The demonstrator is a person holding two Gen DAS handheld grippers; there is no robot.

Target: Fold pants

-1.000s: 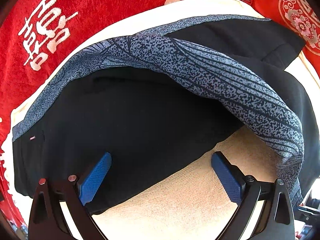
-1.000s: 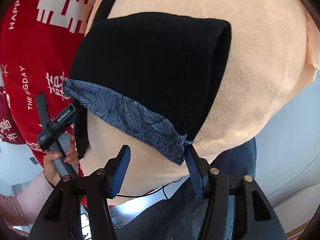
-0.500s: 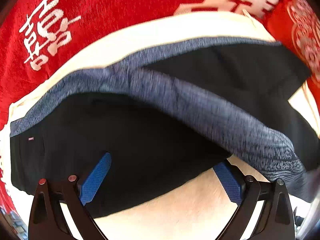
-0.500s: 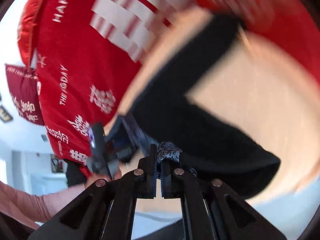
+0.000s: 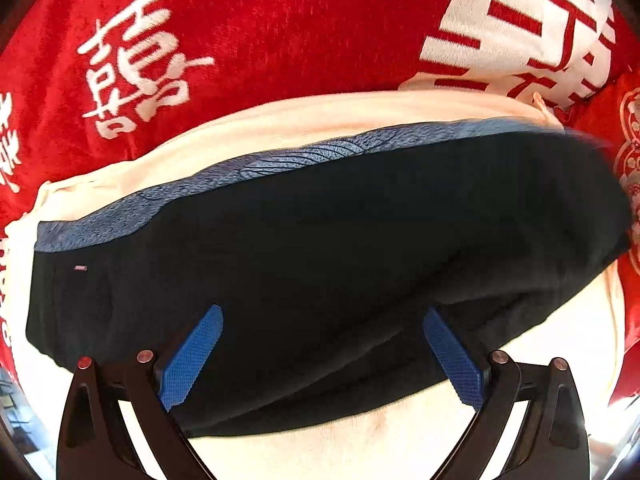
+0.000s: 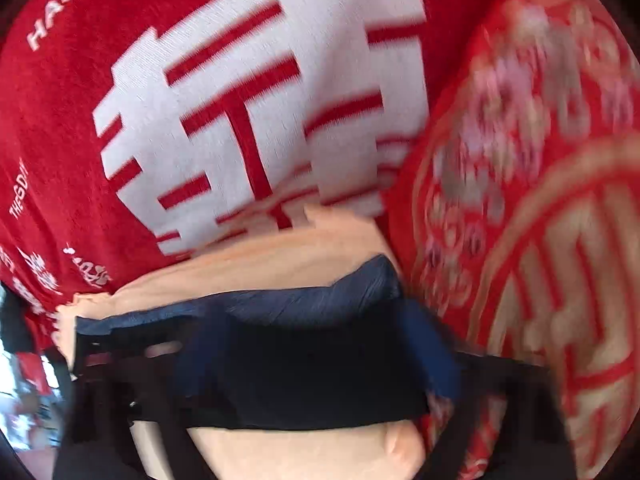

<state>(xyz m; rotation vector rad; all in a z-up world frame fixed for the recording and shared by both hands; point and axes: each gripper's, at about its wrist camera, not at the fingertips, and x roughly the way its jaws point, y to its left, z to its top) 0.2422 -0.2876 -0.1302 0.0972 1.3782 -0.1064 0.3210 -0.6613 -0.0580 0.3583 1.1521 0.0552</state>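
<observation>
The black pants with a blue-grey patterned side stripe lie folded over on a cream cloth. My left gripper hovers above their near edge, open, its blue pads wide apart with nothing pinched. The right wrist view is blurred by motion. There my right gripper is over the pants' end by the stripe. Its jaws are opening and stand wide. The cloth lies below them, not pressed by the pads.
A red blanket with large white characters covers the surface behind the cream cloth. A red cushion with gold embroidery lies at the right, close to the pants' end. Bare cream cloth shows in front of the pants.
The right gripper shut on the patterned hem, swung it across over the other half, and has opened. The raised leg now lies flat. The left gripper stayed open and drifted a little.
</observation>
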